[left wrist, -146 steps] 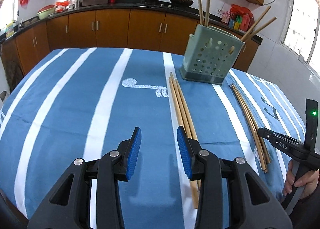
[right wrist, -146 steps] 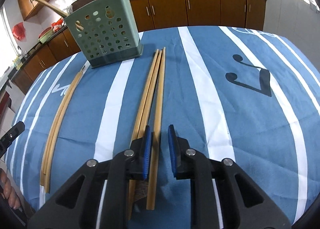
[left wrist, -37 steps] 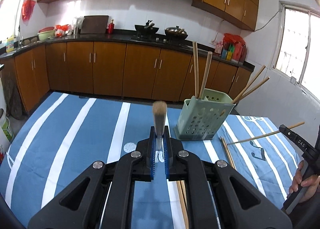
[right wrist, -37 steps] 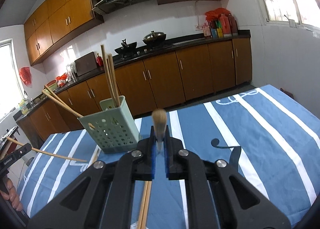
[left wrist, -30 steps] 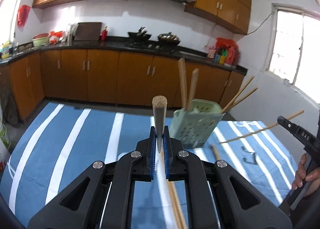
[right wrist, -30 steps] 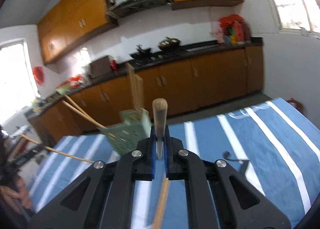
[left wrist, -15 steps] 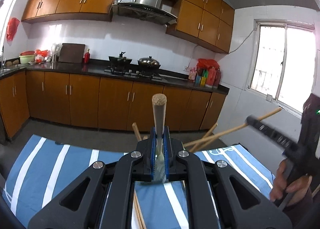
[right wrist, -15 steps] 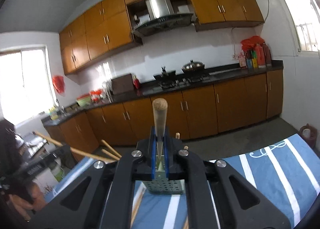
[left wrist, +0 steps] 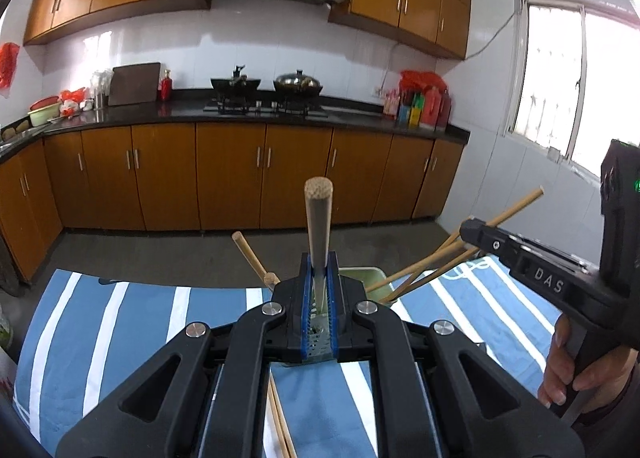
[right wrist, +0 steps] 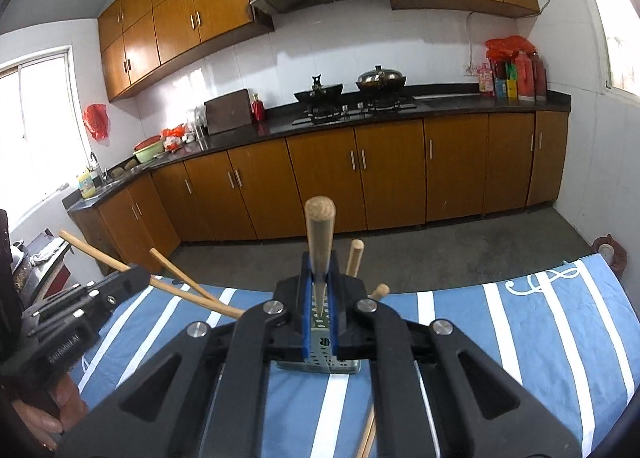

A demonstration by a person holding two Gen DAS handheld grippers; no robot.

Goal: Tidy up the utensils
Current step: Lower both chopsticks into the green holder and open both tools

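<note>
My left gripper (left wrist: 319, 294) is shut on a wooden chopstick (left wrist: 318, 218) that stands upright, its lower end between the blue pads. My right gripper (right wrist: 320, 294) is shut on another upright chopstick (right wrist: 319, 234). Both hang above the green perforated utensil holder (left wrist: 370, 278), mostly hidden behind the jaws; it also shows in the right wrist view (right wrist: 320, 354). Several chopsticks (left wrist: 424, 264) lean out of the holder. The right gripper shows at the right of the left wrist view (left wrist: 472, 228); the left gripper shows at the left of the right wrist view (right wrist: 136, 278).
The holder stands on a table with a blue and white striped cloth (left wrist: 120, 322). More chopsticks (left wrist: 280, 422) lie on the cloth under my left gripper, and one (right wrist: 366, 438) under my right. Kitchen cabinets (left wrist: 232, 178) stand beyond the far table edge.
Both grippers, each holding its chopstick upright, have risen and closed in over the holder, which now sits directly behind the jaws. The two grippers have come nearer each other.
</note>
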